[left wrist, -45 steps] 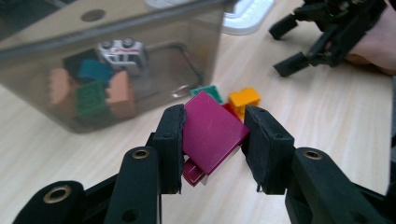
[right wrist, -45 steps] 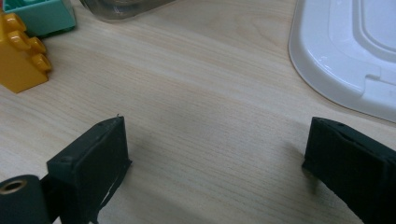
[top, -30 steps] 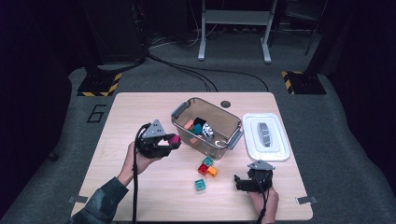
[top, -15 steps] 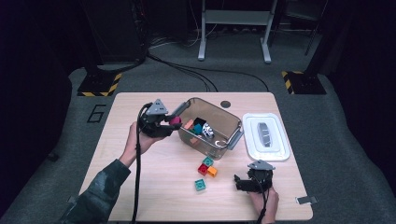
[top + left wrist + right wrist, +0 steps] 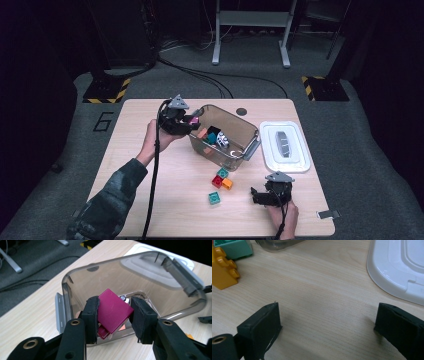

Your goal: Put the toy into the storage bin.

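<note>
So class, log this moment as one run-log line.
left gripper: shut on magenta block | at clear bin | right gripper: open, on table

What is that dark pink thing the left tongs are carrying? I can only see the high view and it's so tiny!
Observer: In the left gripper view it's a magenta block, flat and smooth on the face toward the camera, clamped between the left tongs.
Operator: Is it over the box?
Observer: It sits right at the clear bin rim, with the open bin behind it.
Operator: Are the other tongs holding anything?
Observer: No. The right gripper view shows the right tongs wide open over bare table, with a yellow block off to one side.
</note>
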Motion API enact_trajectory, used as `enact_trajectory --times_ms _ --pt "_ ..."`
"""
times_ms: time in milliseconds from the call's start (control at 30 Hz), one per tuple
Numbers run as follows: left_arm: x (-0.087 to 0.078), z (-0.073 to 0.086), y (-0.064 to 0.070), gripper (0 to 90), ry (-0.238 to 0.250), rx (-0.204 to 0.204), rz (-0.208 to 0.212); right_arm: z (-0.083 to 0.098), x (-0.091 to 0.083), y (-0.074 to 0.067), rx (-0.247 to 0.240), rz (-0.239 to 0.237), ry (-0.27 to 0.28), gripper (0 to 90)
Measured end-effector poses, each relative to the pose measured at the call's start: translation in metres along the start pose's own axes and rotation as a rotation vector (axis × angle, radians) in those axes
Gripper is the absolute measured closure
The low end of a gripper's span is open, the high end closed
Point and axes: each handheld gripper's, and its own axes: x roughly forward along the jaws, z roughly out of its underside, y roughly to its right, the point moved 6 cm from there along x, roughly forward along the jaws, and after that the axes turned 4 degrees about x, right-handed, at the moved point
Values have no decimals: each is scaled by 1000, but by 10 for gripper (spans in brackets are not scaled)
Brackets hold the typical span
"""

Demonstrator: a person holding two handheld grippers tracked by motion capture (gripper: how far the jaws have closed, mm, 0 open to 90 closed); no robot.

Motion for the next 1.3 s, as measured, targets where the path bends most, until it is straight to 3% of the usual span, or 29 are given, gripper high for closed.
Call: enact_trajectory --times_ms 433,700,1300 --pt "34 7 -10 596 -73 -31 18 0 0 0 -1 -1 0 51" --pt "46 14 -11 594 -119 -41 25 0 0 0 -2 -2 0 49" --pt "47 26 -15 568 -170 -57 35 0 0 0 -3 -3 -1 49"
